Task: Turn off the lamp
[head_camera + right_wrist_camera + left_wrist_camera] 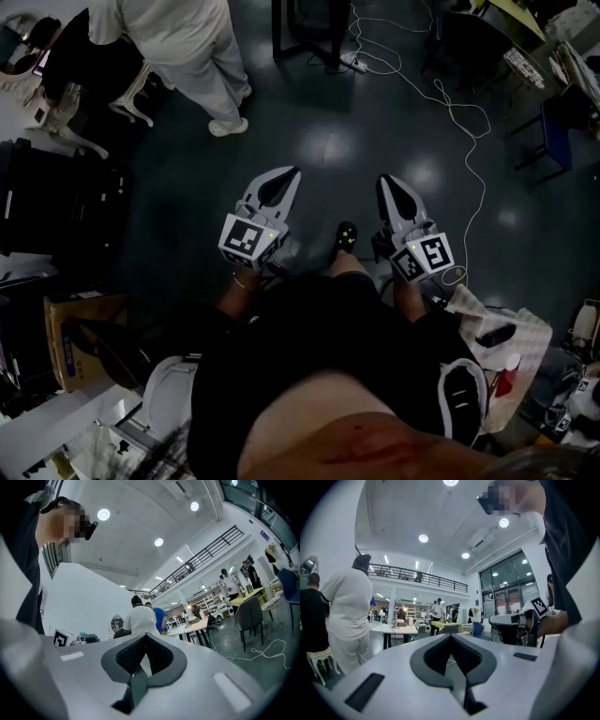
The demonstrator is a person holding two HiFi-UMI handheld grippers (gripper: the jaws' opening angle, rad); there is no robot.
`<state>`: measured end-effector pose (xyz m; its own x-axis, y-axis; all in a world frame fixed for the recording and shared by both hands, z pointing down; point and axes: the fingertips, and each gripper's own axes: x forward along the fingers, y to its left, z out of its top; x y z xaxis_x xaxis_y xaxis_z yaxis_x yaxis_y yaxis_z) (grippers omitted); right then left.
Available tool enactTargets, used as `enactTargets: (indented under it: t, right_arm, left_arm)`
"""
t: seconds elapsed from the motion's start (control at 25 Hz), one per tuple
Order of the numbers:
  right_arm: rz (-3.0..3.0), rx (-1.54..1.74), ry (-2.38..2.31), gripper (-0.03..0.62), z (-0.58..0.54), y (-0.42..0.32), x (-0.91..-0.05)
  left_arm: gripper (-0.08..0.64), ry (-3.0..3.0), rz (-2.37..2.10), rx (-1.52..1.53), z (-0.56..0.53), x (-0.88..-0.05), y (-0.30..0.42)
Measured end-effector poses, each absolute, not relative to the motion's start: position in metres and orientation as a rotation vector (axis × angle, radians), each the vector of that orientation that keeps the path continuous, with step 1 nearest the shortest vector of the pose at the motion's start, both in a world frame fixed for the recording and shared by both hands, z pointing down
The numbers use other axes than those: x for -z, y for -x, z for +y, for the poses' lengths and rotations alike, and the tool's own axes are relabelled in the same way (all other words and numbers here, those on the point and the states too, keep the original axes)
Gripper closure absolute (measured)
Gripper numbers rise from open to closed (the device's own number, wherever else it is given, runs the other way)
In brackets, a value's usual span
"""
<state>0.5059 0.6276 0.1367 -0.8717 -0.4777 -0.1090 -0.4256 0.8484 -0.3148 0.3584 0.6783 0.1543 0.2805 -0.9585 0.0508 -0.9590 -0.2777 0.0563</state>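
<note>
Two sets, left tongs (290, 172) and right tongs (384, 179), tips together and empty, handles hidden under marker cubes (248, 239).

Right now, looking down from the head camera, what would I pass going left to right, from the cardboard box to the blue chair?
First the cardboard box → left gripper → dark shoe → right gripper → blue chair.

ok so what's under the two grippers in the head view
Dark glossy floor lies under the left gripper and right gripper, both shut. A dark shoe shows between them, with a white cable to the right. The floor directly beneath each gripper is covered.
</note>
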Motion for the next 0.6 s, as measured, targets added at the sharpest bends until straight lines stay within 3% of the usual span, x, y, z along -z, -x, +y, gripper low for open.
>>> enactTargets:
  t: [0.6]
  right_arm:
    - [2.809, 0.475, 0.626, 0.591, 0.512, -0.505, -0.149]
  left_arm:
    - [0.554, -2.418, -1.936, -0.116, 0.572, -0.153, -0.349]
